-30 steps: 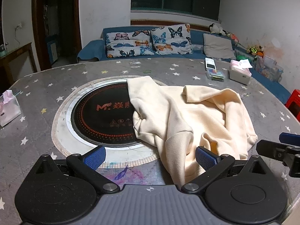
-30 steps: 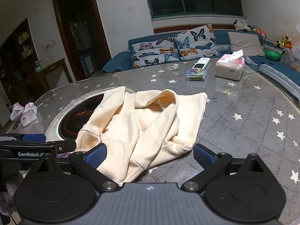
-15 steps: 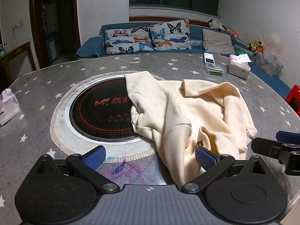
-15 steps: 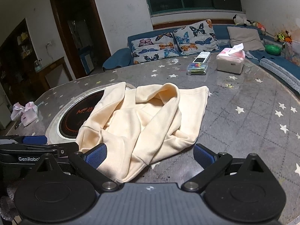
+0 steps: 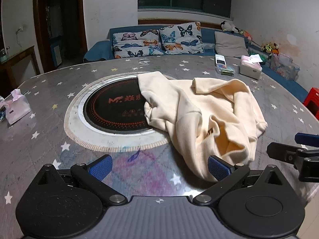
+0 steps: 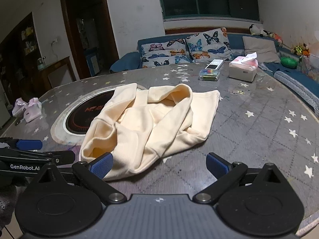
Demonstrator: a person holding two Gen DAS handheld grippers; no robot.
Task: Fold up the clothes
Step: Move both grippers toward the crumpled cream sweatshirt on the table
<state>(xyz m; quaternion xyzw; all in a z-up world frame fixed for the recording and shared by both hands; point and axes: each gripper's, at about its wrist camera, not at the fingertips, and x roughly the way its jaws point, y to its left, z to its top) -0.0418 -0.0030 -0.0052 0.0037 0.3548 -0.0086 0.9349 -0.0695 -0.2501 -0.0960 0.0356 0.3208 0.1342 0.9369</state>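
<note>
Nearest the viewer, two handheld grippers hover low over the near edge of a grey, star-patterned surface (image 5: 45, 119). The left gripper (image 5: 159, 166) has its blue-padded fingers (image 5: 100, 167) spread wide and holds nothing; its right finger sits just against the near hem of the garment. The right gripper (image 6: 159, 164) is likewise spread wide and empty, with its left finger (image 6: 101, 165) just at the same hem. Between and ahead of both lies the task's thing, a cream sweatshirt (image 5: 201, 117), crumpled and unfolded, with sleeves and body heaped over one another. It lies forward and to the right of the left gripper, and forward and to the left of the right gripper, so both are about equally near its front edge. Its long axis appears to run away from the viewer, slanting slightly across the surface. Its far left part overlaps a round black induction cooktop (image 5: 117, 109) set into the surface. Farther off sit a tissue box (image 6: 243, 69) and a remote control (image 6: 214, 64), then a blue sofa with butterfly cushions (image 5: 155, 41).
</note>
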